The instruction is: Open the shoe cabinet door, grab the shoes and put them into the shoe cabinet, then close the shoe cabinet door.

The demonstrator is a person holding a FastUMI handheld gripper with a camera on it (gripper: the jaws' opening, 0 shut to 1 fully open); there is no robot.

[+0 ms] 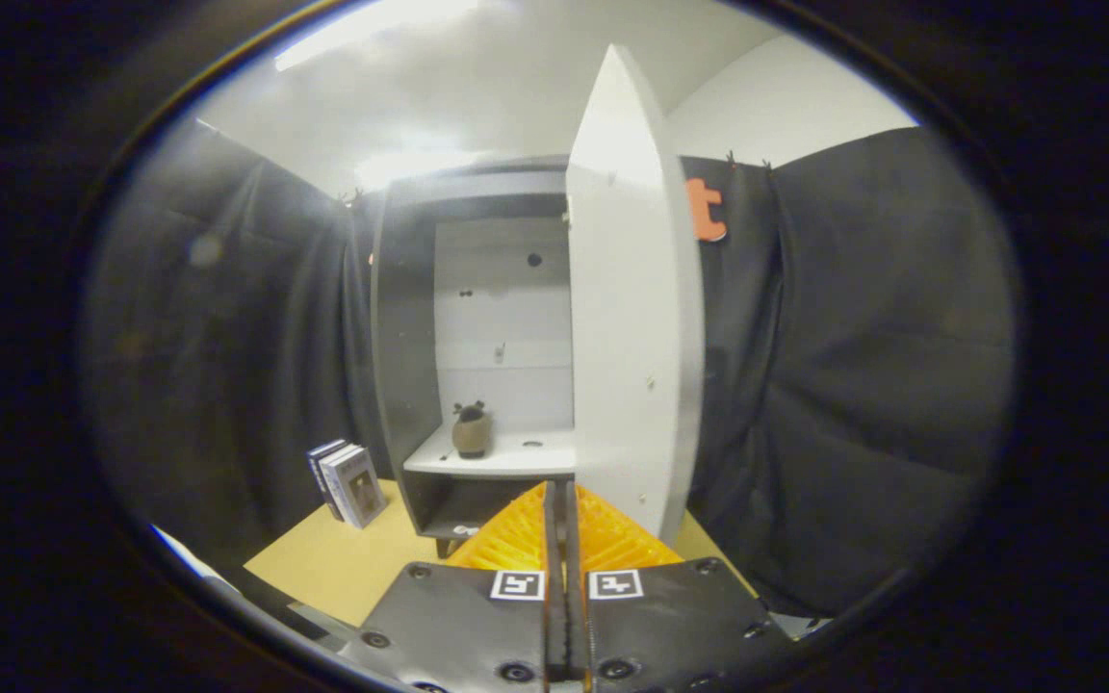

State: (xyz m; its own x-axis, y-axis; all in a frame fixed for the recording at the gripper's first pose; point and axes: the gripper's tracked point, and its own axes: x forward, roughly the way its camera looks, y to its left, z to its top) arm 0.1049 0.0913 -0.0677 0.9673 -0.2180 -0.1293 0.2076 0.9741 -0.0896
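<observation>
The shoe cabinet point(400, 337) stands ahead of me with dark sides and a pale back panel. Its white door point(631, 318) is swung open toward me, edge-on, just beyond my fingertips. A small brown shoe point(471, 430) sits upright on the white shelf point(506, 457) inside, to the left of the door. My gripper point(560, 496) points at the door's lower edge, its two fingers pressed together with nothing between them.
Two boxes point(348, 483) lean against the black cloth wall left of the cabinet, on the yellow tabletop point(343, 568). A lower compartment point(463, 505) lies under the shelf. Black cloth hangs on both sides.
</observation>
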